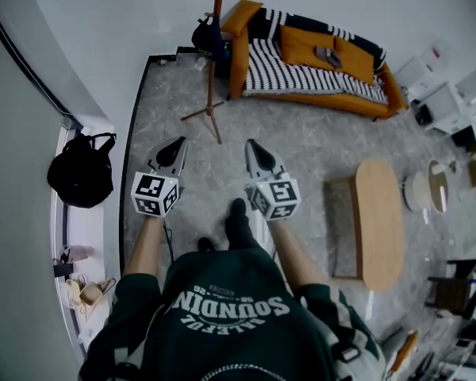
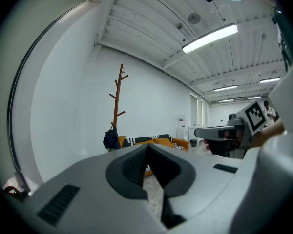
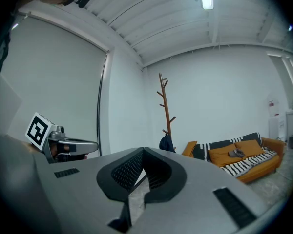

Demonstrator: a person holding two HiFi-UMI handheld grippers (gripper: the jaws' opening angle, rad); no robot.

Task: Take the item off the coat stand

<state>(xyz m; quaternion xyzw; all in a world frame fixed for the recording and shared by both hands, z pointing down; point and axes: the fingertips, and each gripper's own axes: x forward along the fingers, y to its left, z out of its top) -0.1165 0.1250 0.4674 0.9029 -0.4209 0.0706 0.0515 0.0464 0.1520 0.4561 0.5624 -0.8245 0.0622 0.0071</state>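
In the middle of a grey-floored room, a person stands looking down at 2 handheld grippers held out side by side at waist height, both pointing toward the far wall. The left gripper (image 1: 178,143) has its jaws pressed together with nothing between them. The right gripper (image 1: 252,144) matches it: jaws meeting at the tips, empty. They are probably carried closed because nothing is within reach to grasp yet.

Ahead, well apart from both grippers, a tall wooden coat stand (image 1: 214,54) rises near the wall, just beside the end of an orange sofa (image 1: 317,70) with a striped throw. 1 dark item (image 1: 209,36) hangs from a low peg on the stand, about level with the sofa arm; it may be a bag or a cap, but it is too small to tell.

In each gripper view the stand sits a little to one side of the closed jaw tips, far beyond them. The walk to the stand seems to come first, then opening the jaws.
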